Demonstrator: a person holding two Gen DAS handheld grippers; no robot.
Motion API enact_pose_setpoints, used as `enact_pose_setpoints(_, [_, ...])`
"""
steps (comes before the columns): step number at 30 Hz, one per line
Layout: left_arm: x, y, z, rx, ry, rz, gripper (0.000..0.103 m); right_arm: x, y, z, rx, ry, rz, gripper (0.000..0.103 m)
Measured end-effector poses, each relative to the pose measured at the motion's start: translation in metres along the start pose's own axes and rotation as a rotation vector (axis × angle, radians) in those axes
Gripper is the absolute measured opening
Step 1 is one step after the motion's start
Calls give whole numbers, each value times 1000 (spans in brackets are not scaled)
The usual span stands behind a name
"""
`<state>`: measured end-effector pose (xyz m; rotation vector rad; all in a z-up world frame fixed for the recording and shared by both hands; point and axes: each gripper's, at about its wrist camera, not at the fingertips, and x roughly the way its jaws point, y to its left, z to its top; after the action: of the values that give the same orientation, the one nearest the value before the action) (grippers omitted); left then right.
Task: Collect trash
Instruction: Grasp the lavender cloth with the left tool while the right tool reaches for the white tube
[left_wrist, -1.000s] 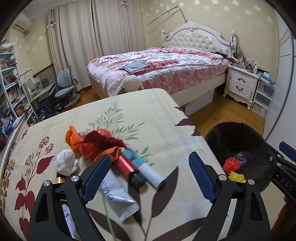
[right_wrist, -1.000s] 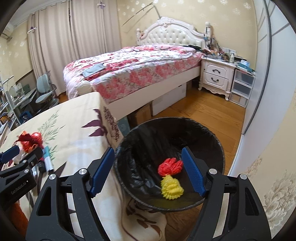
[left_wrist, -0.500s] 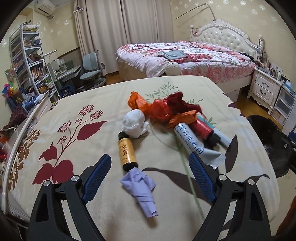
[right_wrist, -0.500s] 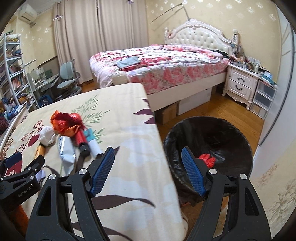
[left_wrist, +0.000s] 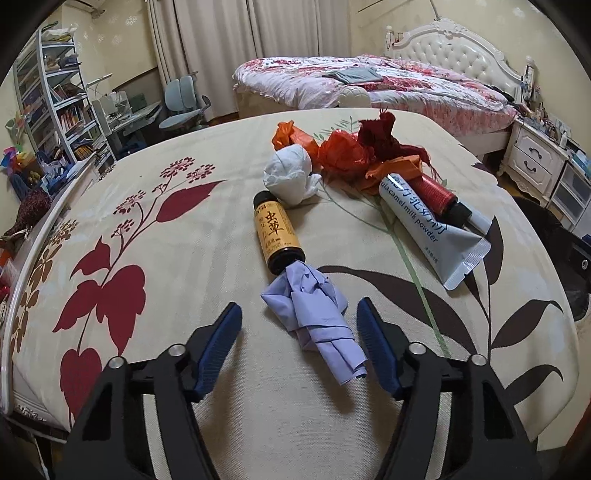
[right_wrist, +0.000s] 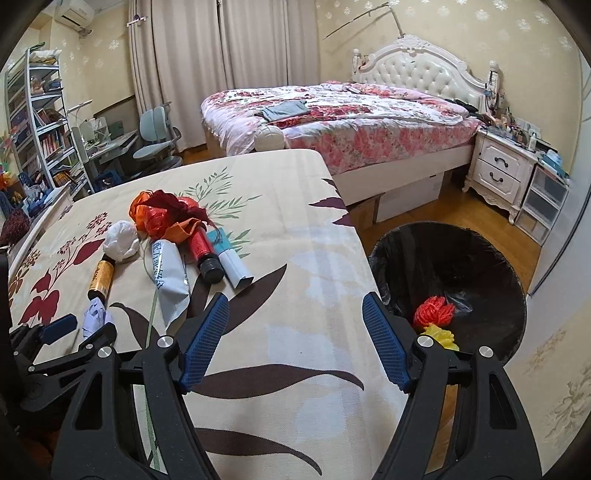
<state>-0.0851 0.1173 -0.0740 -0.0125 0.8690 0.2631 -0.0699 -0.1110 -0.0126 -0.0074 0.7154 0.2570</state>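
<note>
My left gripper (left_wrist: 299, 321) is open, its fingers on either side of a crumpled lilac paper wad (left_wrist: 314, 314) on the floral table (left_wrist: 166, 258). Beyond it lie an amber bottle (left_wrist: 277, 233), a white paper ball (left_wrist: 291, 177), red and orange wrappers (left_wrist: 354, 147), a white tube (left_wrist: 424, 225) and a red bottle (left_wrist: 439, 197). My right gripper (right_wrist: 295, 317) is open and empty above the table's right part. The black bin (right_wrist: 447, 280) on the floor holds a red scrap (right_wrist: 432, 314) and a yellow scrap (right_wrist: 443, 336). The left gripper (right_wrist: 66, 332) shows at the right view's left edge.
A bed (right_wrist: 340, 118) stands behind the table, with a white nightstand (right_wrist: 502, 173) and plastic drawers (right_wrist: 543, 206) to its right. A bookshelf (left_wrist: 55, 99), desk and chairs (left_wrist: 184, 99) stand at the far left. Wooden floor (right_wrist: 443, 210) lies around the bin.
My left gripper swung left from the bin side, came down over the lilac wad and narrowed somewhat. My right gripper swung left from above the bin to over the table edge.
</note>
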Motion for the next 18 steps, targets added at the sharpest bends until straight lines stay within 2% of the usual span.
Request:
enact_pose_setpoints(1, [-1,0,-1,-2,-6,-4,60,0,1,0,-2,1,2,73])
enact_pose_setpoints(4, [-4,-2,-3,10,-15,-30,41,2,3,-1,-4,4,6,73])
enact_pose_setpoints(7, [-6,-3,-4,19,-20,-39,33,3,6,-2,-9,8,11,73])
enact_pose_setpoints(13, [-20,0,0,12,-53,-59,33,3,14,2,-25,5,30,73])
enact_pose_setpoints(18, [-31,9,4,3,-96,-43,33,7,30,8,-51,7,72,73])
